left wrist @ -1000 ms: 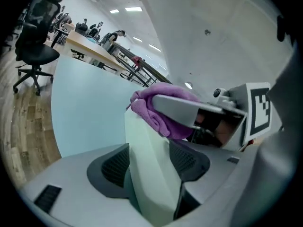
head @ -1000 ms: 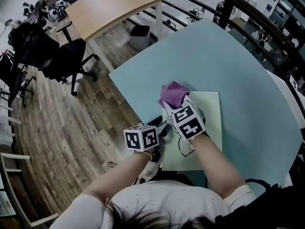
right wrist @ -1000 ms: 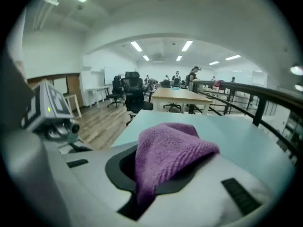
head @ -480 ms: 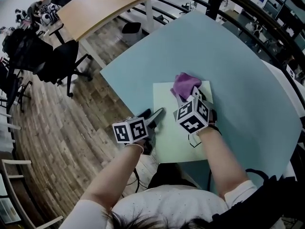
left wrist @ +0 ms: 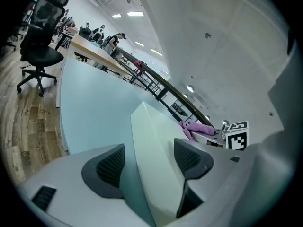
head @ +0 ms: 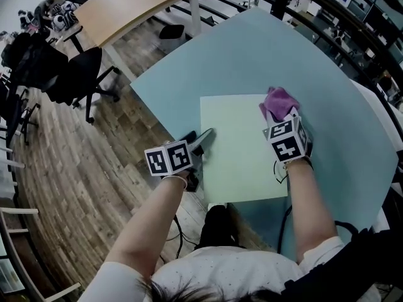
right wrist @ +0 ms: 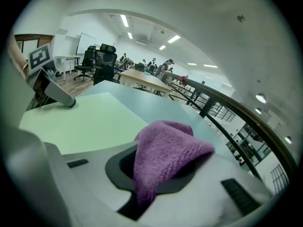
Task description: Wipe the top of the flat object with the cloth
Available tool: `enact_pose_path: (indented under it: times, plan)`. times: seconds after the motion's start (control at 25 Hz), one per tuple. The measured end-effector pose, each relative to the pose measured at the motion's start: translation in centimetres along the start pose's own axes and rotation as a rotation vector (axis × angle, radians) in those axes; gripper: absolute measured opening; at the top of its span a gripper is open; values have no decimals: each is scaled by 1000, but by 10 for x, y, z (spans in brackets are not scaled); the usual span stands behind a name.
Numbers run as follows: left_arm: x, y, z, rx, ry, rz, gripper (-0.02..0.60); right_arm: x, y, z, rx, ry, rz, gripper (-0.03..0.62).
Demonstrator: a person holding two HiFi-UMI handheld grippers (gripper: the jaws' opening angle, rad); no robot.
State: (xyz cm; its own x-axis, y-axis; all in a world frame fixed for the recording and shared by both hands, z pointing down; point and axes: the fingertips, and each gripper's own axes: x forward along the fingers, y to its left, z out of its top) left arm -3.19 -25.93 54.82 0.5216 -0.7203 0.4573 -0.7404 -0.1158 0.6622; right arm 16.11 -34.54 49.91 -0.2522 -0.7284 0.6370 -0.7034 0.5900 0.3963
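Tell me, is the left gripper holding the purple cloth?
No, the right gripper clamps the purple cloth; the open left gripper straddles the sheet at its edge.

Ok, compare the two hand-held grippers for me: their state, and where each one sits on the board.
The left hand-held gripper is open, with the board's edge between its jaws but not pressed. The right hand-held gripper is shut on the purple cloth. The left is at the board's left edge, while the right is at its far right corner. Both sit low at the board.
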Motion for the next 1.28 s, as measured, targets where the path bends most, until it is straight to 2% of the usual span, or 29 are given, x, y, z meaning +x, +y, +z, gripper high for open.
enact_pose_path:
  times: [0.16, 0.24, 0.32, 0.44, 0.52, 0.6, 0.68, 0.84, 1.04, 1.28]
  plan:
    - [2, 2, 1, 2, -10, -1, 322, -8, -8, -4, 57, 4, -16, 32]
    - [2, 1, 0, -1, -12, -1, 322, -20, -1, 20, 145, -97, 29, 32]
    - [1, 1, 1, -3, -20, -3, 322, -38, 20, 62, 226, -254, 126, 34]
    - [-2, 3, 2, -1, -27, -3, 320, -60, 78, 121, 237, -418, 333, 35]
    - [-3, 4, 0, 2, -25, -1, 320, -60, 120, 134, 222, -418, 454, 35]
    - [-3, 5, 0, 3, -25, -1, 320, -46, 150, 124, 199, -335, 513, 35]
    - [-3, 4, 0, 5, -29, -2, 319, -28, 165, 103, 127, -236, 506, 34]
    - [-4, 5, 2, 18, -31, 2, 314, -9, 163, 74, -61, -124, 395, 34]
    - [-3, 3, 0, 17, -28, 4, 314, -9, 139, 57, -81, -71, 295, 34]
    - [-4, 3, -2, 25, -33, 8, 314, -8, 90, 21, 44, -32, 187, 34]
